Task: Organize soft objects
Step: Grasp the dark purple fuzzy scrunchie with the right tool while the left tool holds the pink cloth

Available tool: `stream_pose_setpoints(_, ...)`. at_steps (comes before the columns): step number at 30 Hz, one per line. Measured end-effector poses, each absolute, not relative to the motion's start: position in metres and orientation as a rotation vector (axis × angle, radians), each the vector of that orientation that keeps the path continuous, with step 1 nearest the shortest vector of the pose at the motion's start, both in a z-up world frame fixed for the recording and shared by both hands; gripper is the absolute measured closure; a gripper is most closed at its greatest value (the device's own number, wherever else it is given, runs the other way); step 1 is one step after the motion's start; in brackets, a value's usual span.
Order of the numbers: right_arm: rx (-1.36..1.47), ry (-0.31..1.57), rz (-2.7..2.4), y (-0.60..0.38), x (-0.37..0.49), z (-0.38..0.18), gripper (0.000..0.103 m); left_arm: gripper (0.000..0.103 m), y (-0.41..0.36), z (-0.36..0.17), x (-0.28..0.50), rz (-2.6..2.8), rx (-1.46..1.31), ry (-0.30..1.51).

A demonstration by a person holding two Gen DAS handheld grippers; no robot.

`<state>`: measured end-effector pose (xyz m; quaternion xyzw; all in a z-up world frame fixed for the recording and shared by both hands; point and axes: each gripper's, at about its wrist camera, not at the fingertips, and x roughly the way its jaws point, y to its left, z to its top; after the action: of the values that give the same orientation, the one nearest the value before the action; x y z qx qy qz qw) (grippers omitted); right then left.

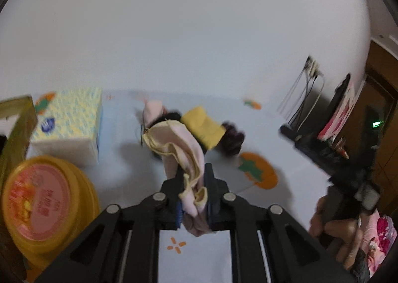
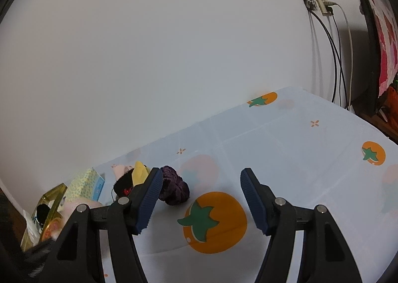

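My left gripper (image 1: 194,183) is shut on a pink cloth with a yellow hem (image 1: 181,151) and holds it above the table. Behind it lie a yellow soft piece (image 1: 202,125), a pink soft piece (image 1: 153,110), a black fuzzy item (image 1: 171,115) and a dark purple scrunchie (image 1: 232,138). In the right wrist view my right gripper (image 2: 199,196) is open and empty, just right of the purple scrunchie (image 2: 174,187). The yellow piece (image 2: 139,173), the black item (image 2: 124,183) and the pink piece (image 2: 119,168) lie partly hidden behind its left finger (image 2: 149,198).
A tissue box (image 1: 71,121) and a yellow lidded tub (image 1: 42,203) stand at the left, beside a clear yellowish container (image 1: 17,121). The tablecloth (image 2: 298,158) has orange fruit prints. Wall sockets with cables (image 2: 321,4) and a dark screen (image 2: 370,46) are at the right. My right gripper shows at the right in the left wrist view (image 1: 343,158).
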<state>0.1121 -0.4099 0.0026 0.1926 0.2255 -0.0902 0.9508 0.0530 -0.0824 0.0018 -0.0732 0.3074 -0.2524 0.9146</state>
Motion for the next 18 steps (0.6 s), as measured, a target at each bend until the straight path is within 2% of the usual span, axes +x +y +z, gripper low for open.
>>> stream_pose_setpoints(5, 0.366, 0.523, -0.133, -0.398, 0.129, -0.004, 0.036, 0.092, -0.076, 0.021, 0.043, -0.438, -0.119, 0.479)
stream_pose_setpoints(14, 0.176, 0.688, -0.111, -0.355, 0.197, -0.014, 0.036, 0.092, -0.049, 0.034, 0.054, -0.315, -0.168, 0.454)
stream_pose_setpoints(16, 0.18, 0.738, -0.12, -0.357, 0.209, -0.021, 0.043, 0.092, -0.046, 0.036, 0.055, -0.295, -0.161, 0.444)
stream_pose_setpoints(17, 0.195, 0.765, -0.109, -0.36, 0.214, -0.024, 0.06, 0.091, -0.045, 0.034, 0.055, -0.297, -0.161, 0.449)
stream_pose_setpoints(18, 0.221, 0.78, -0.098, -0.365, 0.216, -0.027, 0.064, 0.091, -0.046, 0.033, 0.056, -0.299, -0.161, 0.454)
